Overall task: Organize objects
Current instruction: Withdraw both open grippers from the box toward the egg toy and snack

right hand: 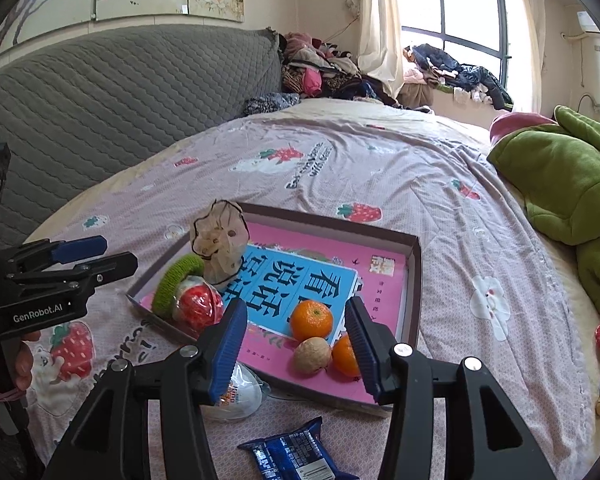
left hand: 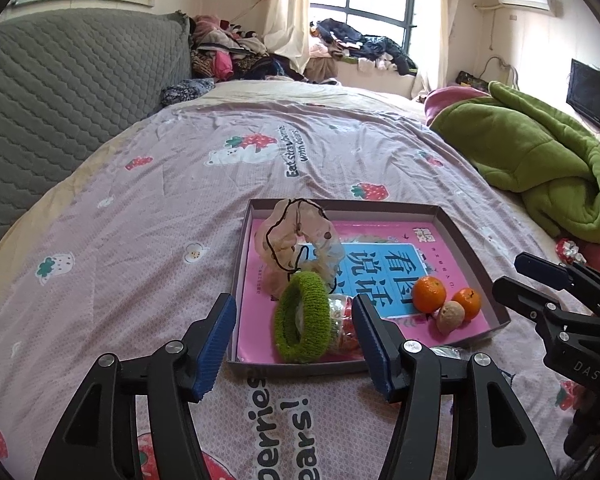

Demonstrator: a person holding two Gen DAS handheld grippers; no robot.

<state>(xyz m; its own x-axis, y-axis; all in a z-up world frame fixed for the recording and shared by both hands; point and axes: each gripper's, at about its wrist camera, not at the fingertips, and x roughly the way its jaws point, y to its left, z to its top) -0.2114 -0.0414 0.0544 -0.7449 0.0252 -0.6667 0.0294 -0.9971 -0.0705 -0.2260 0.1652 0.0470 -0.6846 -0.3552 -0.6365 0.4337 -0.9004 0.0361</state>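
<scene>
Between the right gripper's [right hand: 296,346] parted jaws (both empty) lies the walnut [right hand: 312,355].

The tray [right hand: 414,276] looks like thin matt cardboard. Inside it lies a book [right hand: 300,292] with a smooth, shiny paper cover. On the book, the green hair band [left hand: 300,322] is fuzzy cloth, and the scrunchie [left hand: 296,240] behind it is thin, see-through cloth. The two oranges [right hand: 312,319] have bumpy, slightly shiny skin. The walnut [right hand: 312,355] next to them is rough and dull. Just outside the tray, the blue snack pack [right hand: 288,454] is shiny plastic. The sheet [left hand: 148,208] under the tray is soft matt cloth. Both grippers [left hand: 294,350] [right hand: 296,354] are matt black plastic with ridged blue pads [right hand: 230,354] and shiny metal bolts.
</scene>
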